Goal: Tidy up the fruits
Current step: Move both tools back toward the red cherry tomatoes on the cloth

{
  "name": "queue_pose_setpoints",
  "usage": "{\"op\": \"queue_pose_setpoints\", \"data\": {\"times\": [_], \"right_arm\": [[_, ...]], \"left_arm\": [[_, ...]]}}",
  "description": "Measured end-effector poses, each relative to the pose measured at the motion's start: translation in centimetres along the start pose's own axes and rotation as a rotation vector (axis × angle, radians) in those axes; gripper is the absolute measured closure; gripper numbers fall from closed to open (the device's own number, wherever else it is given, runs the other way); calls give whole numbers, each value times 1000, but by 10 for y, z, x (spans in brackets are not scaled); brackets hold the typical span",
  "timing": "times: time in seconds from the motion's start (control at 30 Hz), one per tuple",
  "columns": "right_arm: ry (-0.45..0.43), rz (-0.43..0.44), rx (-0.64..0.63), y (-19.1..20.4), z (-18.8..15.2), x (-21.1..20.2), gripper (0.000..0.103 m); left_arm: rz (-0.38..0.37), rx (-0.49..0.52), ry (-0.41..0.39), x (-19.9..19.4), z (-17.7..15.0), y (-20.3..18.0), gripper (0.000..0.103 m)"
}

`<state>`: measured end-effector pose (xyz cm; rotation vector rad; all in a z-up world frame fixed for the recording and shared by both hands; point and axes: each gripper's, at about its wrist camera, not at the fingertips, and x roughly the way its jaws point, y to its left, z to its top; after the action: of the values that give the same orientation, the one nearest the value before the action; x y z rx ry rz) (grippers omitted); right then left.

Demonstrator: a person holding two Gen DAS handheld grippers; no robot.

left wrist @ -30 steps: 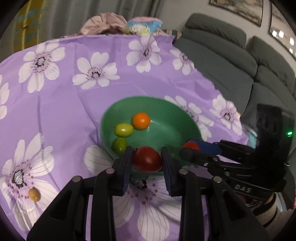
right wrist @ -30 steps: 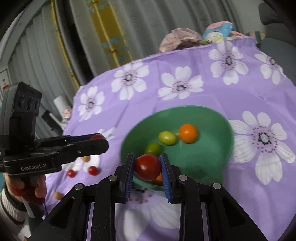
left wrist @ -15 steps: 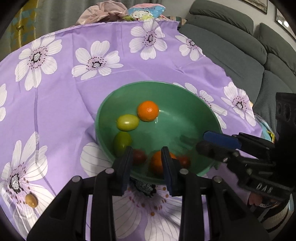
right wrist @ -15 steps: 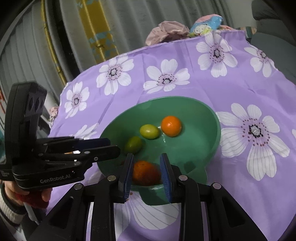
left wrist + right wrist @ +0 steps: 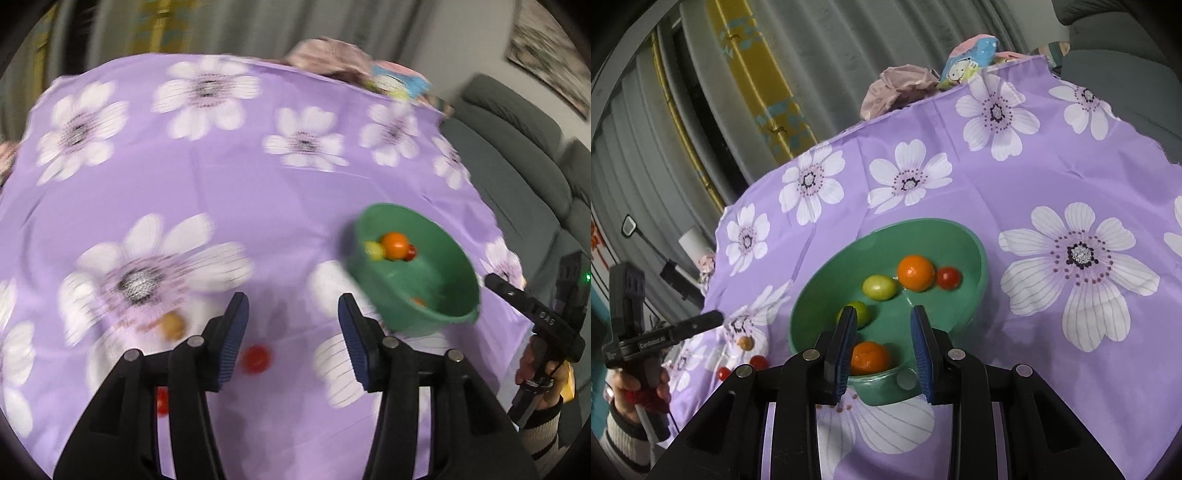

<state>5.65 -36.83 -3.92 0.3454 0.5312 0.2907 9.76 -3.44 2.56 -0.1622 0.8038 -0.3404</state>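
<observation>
A green bowl [image 5: 975, 240] sits on the purple flowered cloth and holds an orange [image 5: 916, 273], a red tomato [image 5: 948, 277], two green fruits [image 5: 880, 287] and a second orange fruit [image 5: 868, 357]. My right gripper [image 5: 882, 347] is open and empty over the bowl's near rim. My left gripper [image 5: 291, 332] is open and empty above the cloth, left of the bowl [image 5: 436, 310]. A red tomato [image 5: 255, 359] lies between its fingers on the cloth. A tan fruit [image 5: 173, 325] and another red tomato [image 5: 161, 400] lie to the left.
Crumpled cloth and a colourful packet [image 5: 967, 62] lie at the table's far edge. A grey sofa [image 5: 517, 147] stands to the right. The left wrist view is blurred by motion.
Both grippers released their red tomatoes over the bowl and opened. My left gripper swung left, away from the bowl, to the loose fruits on the cloth.
</observation>
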Motion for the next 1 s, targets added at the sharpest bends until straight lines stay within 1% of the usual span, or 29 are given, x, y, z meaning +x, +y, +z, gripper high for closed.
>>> {"op": "queue_pose_setpoints", "data": {"times": [0.2,0.37,0.6,0.77,0.87,1.0], "right_arm": [[22,19,-42,16,-1,3,73],[32,28,-58,26,-1,5,73],[31,29,-73,38,2,1,73],[61,26,-114,53,1,5,73],[77,32,-137,61,1,9,73],[135,59,-182,78,-7,22,73]], "left_arm": [[105,-100,28,-26,-32,46,51],[141,-146,60,-37,-55,66,51],[114,-155,74,-42,-66,72,51],[85,-140,78,-41,-69,70,51],[81,-121,79,-42,-72,70,51],[85,-92,86,-41,-79,70,51]]}}
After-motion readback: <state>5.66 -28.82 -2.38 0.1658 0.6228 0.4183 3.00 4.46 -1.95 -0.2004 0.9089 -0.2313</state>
